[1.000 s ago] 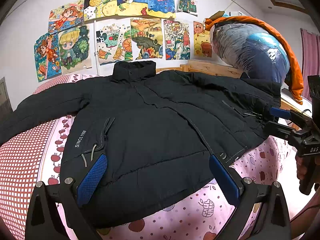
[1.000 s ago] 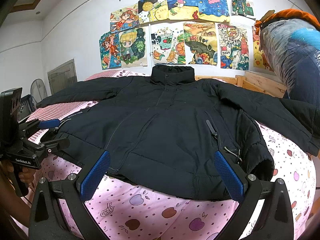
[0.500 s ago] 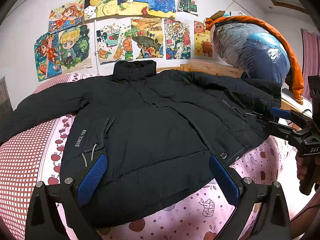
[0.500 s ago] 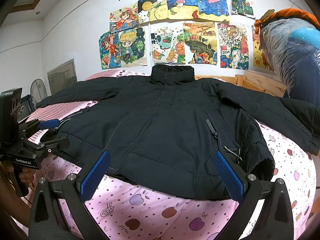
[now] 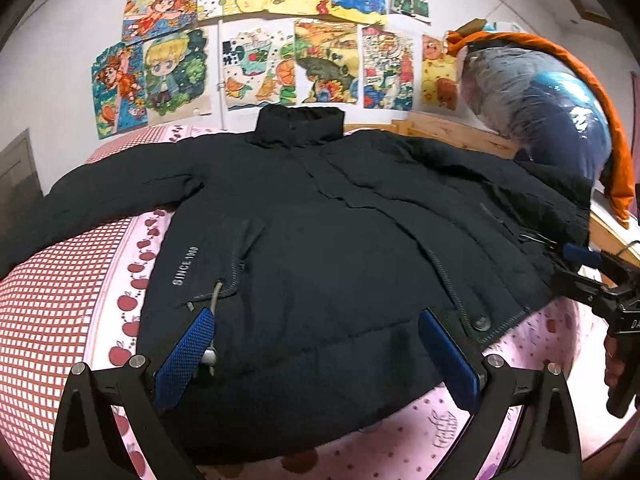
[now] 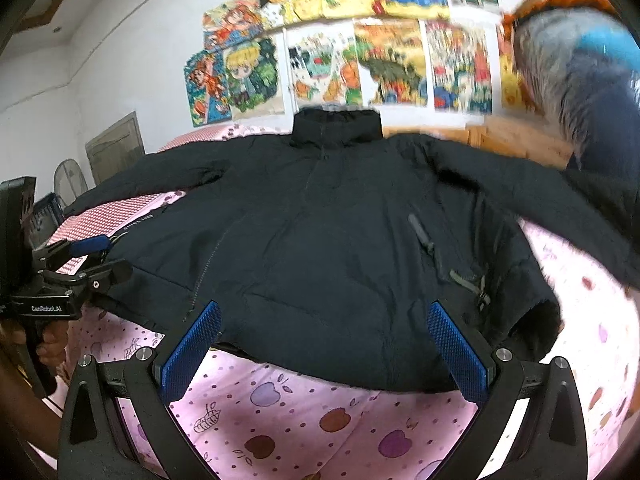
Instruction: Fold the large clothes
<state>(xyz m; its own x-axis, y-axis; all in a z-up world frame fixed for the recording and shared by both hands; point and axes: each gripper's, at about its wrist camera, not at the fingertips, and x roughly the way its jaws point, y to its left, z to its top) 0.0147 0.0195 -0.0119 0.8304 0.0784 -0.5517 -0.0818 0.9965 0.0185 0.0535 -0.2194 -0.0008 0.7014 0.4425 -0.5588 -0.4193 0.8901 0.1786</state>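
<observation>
**Left wrist view: black jacket spread on the bed**

The black jacket [image 5: 320, 240] lies flat on the pink bedsheet [image 6: 312, 412], collar toward the drawings [image 5: 256, 40]. Left gripper [image 5: 316, 354] and right gripper [image 6: 324, 344] both gape wide at its hem, holding nothing.

jacket [image 5: 320, 240] spread on bed [image 5: 52, 304], drawings [image 5: 256, 36] behind

A strip of pink bed sheet [image 6: 320, 412] is left bare in front of the jacket [image 6: 340, 240] hem, and there a claw can be passed. Checked sheet [image 5: 48, 300] is also left free beside the left sleeve. On the right side, the way is narrowed by a plastic-wrapped bundle [image 5: 540, 100] and a wooden frame [image 5: 448, 134].
</observation>
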